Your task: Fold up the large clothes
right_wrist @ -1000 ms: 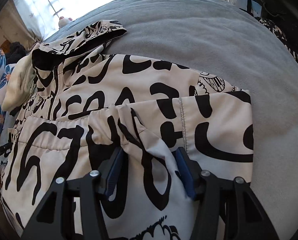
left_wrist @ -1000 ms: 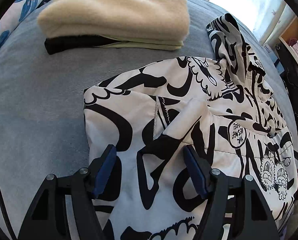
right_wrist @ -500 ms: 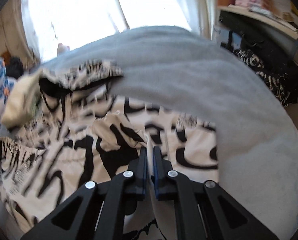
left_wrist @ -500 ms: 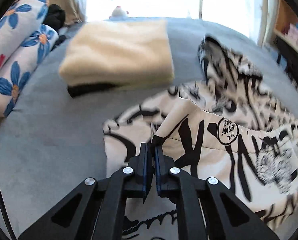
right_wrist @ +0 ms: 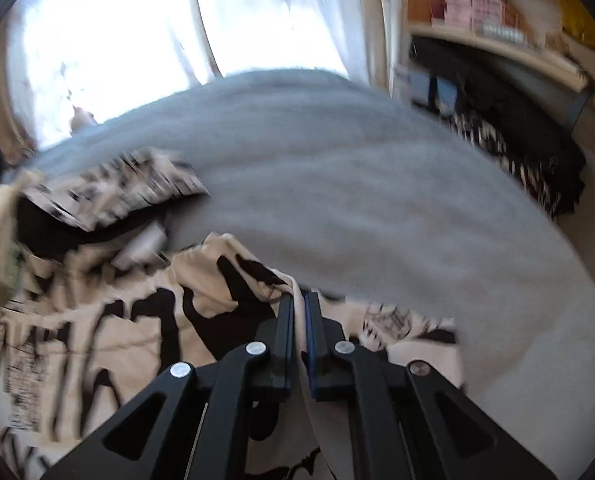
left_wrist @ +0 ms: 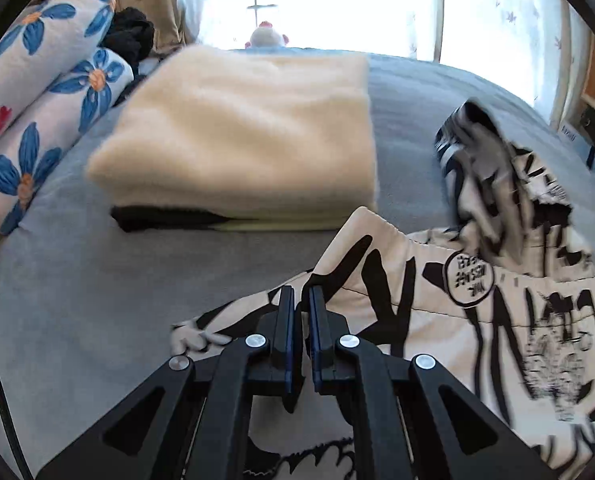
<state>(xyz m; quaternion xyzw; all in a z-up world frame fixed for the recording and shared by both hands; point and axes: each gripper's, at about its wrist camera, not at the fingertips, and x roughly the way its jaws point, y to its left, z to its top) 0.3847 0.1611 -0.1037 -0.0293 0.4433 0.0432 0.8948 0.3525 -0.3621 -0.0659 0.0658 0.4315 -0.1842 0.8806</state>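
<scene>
Your left gripper (left_wrist: pixel 301 300) and right gripper (right_wrist: pixel 299 304) each pinch jacket (left_wrist: pixel 477 340) hem; hood (left_wrist: pixel 477 148) lies straight ahead, beside blanket (left_wrist: pixel 241 136).

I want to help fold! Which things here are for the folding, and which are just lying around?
For the folding:
- black-and-white jacket
- left claw, pinching the jacket
- right claw, pinching it too

Just lying around:
- folded cream blanket
- flowery pillows
- grey bed cover
</scene>
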